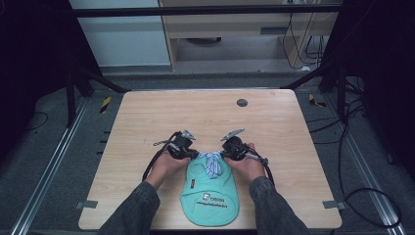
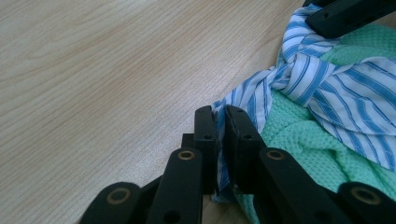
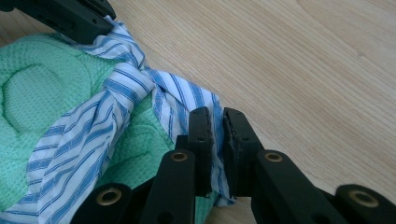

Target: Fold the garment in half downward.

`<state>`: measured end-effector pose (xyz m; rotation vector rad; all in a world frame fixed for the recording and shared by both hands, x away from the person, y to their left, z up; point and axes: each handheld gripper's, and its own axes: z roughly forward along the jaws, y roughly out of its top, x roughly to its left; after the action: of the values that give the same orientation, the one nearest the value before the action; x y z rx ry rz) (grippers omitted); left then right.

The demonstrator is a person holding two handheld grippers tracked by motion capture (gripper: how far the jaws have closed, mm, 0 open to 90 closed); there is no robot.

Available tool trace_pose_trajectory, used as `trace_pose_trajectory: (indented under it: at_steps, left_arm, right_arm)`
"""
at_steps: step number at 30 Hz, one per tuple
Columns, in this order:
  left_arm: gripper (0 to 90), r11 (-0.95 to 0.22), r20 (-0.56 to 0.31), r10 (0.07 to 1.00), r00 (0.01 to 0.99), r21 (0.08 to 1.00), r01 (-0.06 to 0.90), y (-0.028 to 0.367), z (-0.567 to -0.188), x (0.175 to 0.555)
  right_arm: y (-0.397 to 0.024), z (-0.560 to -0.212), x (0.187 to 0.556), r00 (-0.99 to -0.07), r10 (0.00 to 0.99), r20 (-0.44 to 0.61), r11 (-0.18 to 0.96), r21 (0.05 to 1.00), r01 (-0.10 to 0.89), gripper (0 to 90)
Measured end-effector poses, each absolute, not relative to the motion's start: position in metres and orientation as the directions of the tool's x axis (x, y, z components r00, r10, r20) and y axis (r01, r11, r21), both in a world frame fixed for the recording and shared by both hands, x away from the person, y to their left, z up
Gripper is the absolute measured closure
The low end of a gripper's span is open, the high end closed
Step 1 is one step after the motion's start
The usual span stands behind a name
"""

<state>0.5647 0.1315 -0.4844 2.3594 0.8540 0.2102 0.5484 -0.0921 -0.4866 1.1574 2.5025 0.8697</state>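
Here, L tool [image 2: 220,116] & R tool [image 3: 216,119] each pinch knotted blue-striped tie [image 1: 213,164] on waffle-knit green bib [image 1: 210,198].

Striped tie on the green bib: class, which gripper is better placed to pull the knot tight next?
Neither alone: left gripper and right gripper each clamp one end of the striped tie; they would likely pull apart together.

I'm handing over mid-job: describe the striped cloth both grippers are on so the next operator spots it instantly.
Start at the wooden table, near edge, where a mint-green bib lies flat between the person's hands. At its far end sits the striped tie, knotted in the middle, with the left gripper and right gripper each clamped on one end. Its blue-and-white stripes separate it from the plain green waffle fabric.
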Motion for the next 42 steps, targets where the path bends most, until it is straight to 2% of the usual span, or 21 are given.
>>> trace_pose_trajectory:
  at_steps: [12,28,31,42]
  left_arm:
    - [86.2,-0.612,-0.042,0.62,0.784,0.599,0.516,0.13,-0.484,0.563]
    - [87.2,-0.613,-0.011,0.641,0.767,0.594,0.52,0.128,-0.481,0.563]
    - [87.2,-0.601,-0.02,0.644,0.764,0.605,0.522,0.13,-0.476,0.563]
    - [87.4,-0.621,0.04,0.619,0.784,0.637,0.458,0.13,-0.441,0.557]
  right_arm:
    - [-0.089,-0.488,0.545,-0.657,0.754,-0.009,0.518,0.622,0.586,83.2]
    - [-0.093,-0.484,0.543,-0.657,0.754,0.0,0.499,0.649,0.574,84.0]
    - [-0.094,-0.477,0.54,-0.658,0.753,-0.004,0.495,0.663,0.562,84.0]
    - [-0.099,-0.452,0.529,-0.674,0.737,-0.038,0.495,0.71,0.501,84.0]
